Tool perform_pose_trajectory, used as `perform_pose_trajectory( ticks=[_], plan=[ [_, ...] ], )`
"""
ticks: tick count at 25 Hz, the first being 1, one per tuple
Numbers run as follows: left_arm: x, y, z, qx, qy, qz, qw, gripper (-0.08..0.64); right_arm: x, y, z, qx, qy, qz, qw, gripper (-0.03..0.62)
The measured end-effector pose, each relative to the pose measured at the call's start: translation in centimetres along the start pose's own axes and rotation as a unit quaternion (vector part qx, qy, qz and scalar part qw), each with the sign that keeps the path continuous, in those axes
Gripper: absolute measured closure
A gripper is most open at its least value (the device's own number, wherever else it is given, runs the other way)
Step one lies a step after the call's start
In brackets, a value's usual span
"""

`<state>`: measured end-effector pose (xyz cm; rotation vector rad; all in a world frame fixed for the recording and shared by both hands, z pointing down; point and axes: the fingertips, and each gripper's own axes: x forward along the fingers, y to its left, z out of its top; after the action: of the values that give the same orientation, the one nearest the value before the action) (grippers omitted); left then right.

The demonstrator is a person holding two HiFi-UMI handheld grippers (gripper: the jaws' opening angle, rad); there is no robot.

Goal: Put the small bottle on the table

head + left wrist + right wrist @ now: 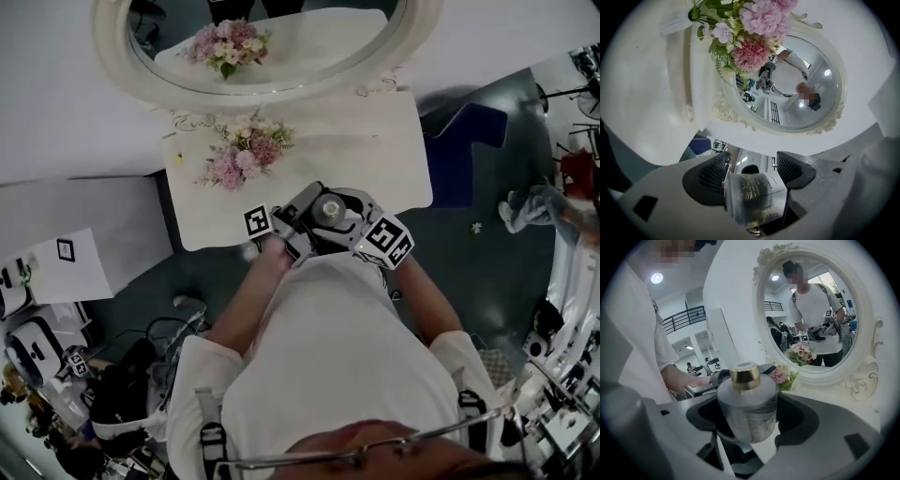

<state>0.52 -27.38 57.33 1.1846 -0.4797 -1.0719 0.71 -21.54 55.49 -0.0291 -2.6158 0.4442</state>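
Observation:
A small clear bottle [328, 208] with a round gold cap [744, 375] is held in the air over the front edge of the white dressing table [384, 159]. Both grippers meet at it. In the left gripper view the bottle [754, 197] lies tilted between the two black pads, and the left gripper [750, 171] is shut on it. In the right gripper view it stands upright deep in the jaws, and the right gripper [750, 414] looks shut on its body. In the head view the left gripper [307, 214] and right gripper [347, 214] flank the bottle.
A bunch of pink flowers [246, 150] lies on the table's left part, below an oval mirror [262, 56]. A blue chair [464, 150] stands right of the table. At the left is a white cabinet [84, 234], with cables on the floor in front of it.

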Motion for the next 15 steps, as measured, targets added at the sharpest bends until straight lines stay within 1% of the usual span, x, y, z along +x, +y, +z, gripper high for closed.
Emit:
perform_pose_trajectory(
  ticks=[6, 9, 12, 15],
  plan=[
    [0.1, 1.0, 1.6, 0.001, -0.067, -0.009, 0.9977, 0.225, 0.4, -2.0, -0.7, -0.024, 0.019, 0.051, 0.998, 0.244],
    [-0.3, 1.7, 2.3, 0.007, -0.093, -0.002, 0.9957, 0.225, 0.7, -3.0, -1.0, -0.024, 0.021, 0.07, 0.997, 0.244],
    [-0.9, 2.6, 2.8, 0.01, -0.116, 0.007, 0.9932, 0.225, 1.1, -4.0, -1.4, -0.017, 0.021, 0.083, 0.996, 0.244],
    [-1.5, 3.3, 3.5, 0.01, -0.136, 0.013, 0.9906, 0.225, 1.9, -5.7, -1.9, -0.012, 0.022, 0.084, 0.996, 0.244]
  ],
)
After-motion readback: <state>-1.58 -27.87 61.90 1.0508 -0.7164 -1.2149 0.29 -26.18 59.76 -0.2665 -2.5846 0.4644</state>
